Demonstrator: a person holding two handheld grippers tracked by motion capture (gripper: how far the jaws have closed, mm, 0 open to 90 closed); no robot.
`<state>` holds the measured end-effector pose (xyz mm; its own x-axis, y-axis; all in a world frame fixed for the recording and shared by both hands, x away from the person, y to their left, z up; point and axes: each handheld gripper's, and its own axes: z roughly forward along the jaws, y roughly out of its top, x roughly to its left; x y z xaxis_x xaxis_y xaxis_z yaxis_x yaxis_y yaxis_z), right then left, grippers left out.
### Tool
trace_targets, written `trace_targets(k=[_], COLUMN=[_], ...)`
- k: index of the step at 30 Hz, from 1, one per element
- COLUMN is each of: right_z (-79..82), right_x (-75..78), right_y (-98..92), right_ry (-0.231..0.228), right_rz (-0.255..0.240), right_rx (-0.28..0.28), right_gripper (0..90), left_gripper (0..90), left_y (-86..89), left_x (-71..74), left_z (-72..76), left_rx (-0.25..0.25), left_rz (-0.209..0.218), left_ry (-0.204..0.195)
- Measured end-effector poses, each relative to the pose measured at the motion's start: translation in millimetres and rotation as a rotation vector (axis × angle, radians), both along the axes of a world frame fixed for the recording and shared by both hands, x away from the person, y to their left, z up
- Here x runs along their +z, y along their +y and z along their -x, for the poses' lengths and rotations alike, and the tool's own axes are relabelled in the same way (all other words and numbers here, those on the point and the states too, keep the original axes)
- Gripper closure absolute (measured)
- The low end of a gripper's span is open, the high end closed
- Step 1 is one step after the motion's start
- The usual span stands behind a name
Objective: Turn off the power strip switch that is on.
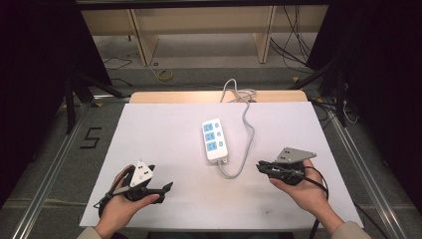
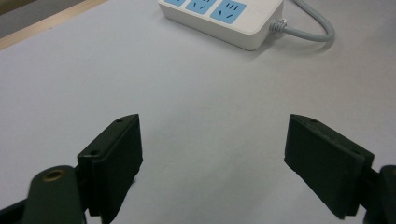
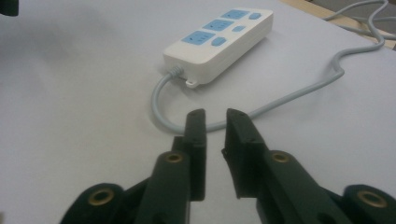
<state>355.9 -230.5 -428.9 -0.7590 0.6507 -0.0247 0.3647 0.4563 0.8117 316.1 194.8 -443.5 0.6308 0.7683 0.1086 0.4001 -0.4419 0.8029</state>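
A white power strip (image 1: pixel 215 139) with blue sockets lies at the middle of the white tabletop (image 1: pixel 159 129), and its grey cable (image 1: pixel 246 134) loops from the near end toward the back edge. A hand holds my left gripper (image 1: pixel 160 179) at the front left, pointing right, with its jaws open wide and nothing between them. In the left gripper view the strip (image 2: pixel 224 16) lies well ahead of that gripper (image 2: pixel 212 140). My right gripper (image 1: pixel 260 166) sits in the other hand at the front right, pointing left. Its jaws (image 3: pixel 215 116) stand nearly together, empty, just short of the cable (image 3: pixel 280 100) and strip (image 3: pixel 219 39).
A wooden table edge (image 1: pixel 174 96) shows behind the white sheet. Metal rails (image 1: pixel 50 164) run along both sides of the table. Beyond it are the floor, loose cables (image 1: pixel 164 74) and wooden furniture legs. Dark curtains hang left and right.
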Motion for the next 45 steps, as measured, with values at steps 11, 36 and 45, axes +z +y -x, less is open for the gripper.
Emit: trace_targets(k=[11,36,45], right_z=[-14.1,-62.2,-75.9], right_x=[4.5,18.1,18.9], right_y=[16.0,49.0,63.3], right_ry=[0.060,0.093,0.084], right_rz=[0.046,0.092,0.128], right_rx=[-0.029,-0.048,-0.042], right_gripper=[90.0,90.0,90.0], left_gripper=[19.5,19.9,19.9], left_y=[-1.3,-2.7,-2.8], left_x=[-1.1,-0.2,-0.1], left_z=[-1.3,-0.9,-0.7], left_rx=[-0.011,-0.012,-0.014], left_rz=[-0.009,-0.007,-0.008], left_ry=[0.014,0.009,0.008])
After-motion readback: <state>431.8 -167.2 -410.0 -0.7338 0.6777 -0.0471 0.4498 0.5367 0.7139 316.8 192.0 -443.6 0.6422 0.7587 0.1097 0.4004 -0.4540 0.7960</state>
